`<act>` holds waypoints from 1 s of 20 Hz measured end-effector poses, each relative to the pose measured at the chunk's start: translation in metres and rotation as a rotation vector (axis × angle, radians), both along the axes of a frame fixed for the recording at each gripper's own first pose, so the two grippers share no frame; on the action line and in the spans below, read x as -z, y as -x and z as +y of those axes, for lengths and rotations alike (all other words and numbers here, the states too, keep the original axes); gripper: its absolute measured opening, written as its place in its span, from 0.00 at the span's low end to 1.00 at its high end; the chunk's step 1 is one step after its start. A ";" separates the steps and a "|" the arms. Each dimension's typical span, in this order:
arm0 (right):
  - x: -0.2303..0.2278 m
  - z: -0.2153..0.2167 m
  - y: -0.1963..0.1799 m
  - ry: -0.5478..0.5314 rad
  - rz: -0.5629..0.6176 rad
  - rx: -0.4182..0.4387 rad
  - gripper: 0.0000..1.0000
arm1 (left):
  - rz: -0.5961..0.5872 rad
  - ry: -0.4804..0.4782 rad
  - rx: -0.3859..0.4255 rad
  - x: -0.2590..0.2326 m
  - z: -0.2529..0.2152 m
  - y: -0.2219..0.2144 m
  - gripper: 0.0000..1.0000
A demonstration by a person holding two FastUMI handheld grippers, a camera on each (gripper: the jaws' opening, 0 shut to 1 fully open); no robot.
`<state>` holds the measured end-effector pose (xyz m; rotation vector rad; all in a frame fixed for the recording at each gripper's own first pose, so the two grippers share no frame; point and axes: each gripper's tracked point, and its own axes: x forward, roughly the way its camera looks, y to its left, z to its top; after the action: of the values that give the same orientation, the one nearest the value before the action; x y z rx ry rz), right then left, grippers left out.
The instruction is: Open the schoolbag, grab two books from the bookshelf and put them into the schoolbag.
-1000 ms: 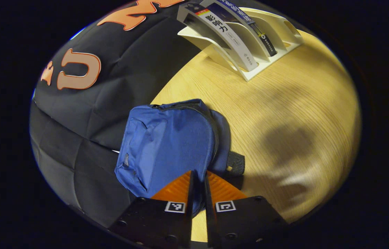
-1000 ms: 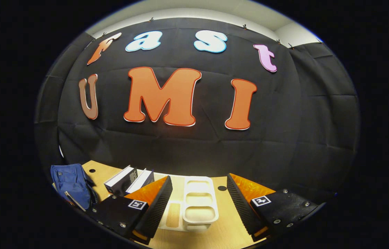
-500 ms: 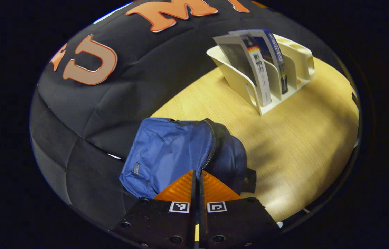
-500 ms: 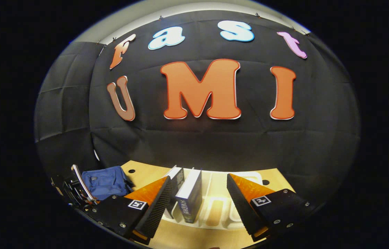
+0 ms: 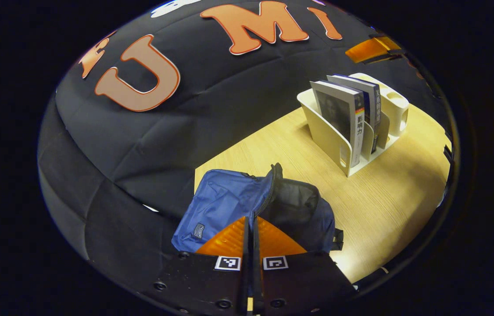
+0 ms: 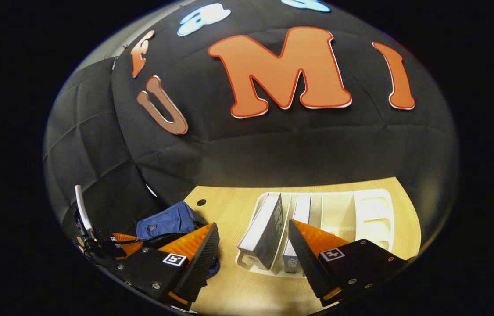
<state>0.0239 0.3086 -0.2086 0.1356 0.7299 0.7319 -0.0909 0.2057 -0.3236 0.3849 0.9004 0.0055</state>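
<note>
The blue schoolbag (image 5: 225,204) lies at the table's left end against the cloth wall. Its front flap is lifted and the dark inside (image 5: 293,199) shows. My left gripper (image 5: 250,224) is shut on the flap's zipper edge. A white bookshelf (image 5: 328,136) stands further along the table and holds two upright books (image 5: 343,116) (image 5: 373,103). My right gripper (image 6: 253,227) is open and hovers above the bookshelf (image 6: 372,215). In the right gripper view the nearer book (image 6: 264,228) sits between its fingers, untouched; the second book (image 6: 302,210) is partly behind the right finger. The schoolbag (image 6: 166,221) lies to the left.
The wooden table (image 5: 387,206) has bare room between the bag and the bookshelf and in front of both. The bookshelf's right slots (image 6: 337,213) hold nothing. The black cloth wall runs close behind the bag and the bookshelf. A small hole (image 6: 202,202) marks the tabletop.
My left gripper closed on the bag's zipper edge and pulled the flap up, so the bag's mouth gapes. My right gripper swung left and tilted down over the books.
</note>
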 end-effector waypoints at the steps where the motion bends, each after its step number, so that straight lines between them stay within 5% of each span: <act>1: 0.001 0.007 -0.003 0.019 -0.003 -0.002 0.94 | -0.006 0.024 -0.005 -0.005 0.002 -0.002 0.04; 13: 0.052 0.044 -0.023 0.327 0.118 -0.010 0.94 | -0.082 0.063 0.048 -0.045 0.057 -0.040 0.04; 20: 0.084 0.047 -0.048 0.461 0.185 0.007 0.93 | -0.102 0.194 -0.008 -0.048 0.079 -0.053 0.05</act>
<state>0.0722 0.3553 -0.2925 -0.2164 1.0558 0.5325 -0.0378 0.2850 -0.2757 0.1984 0.7936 -0.0542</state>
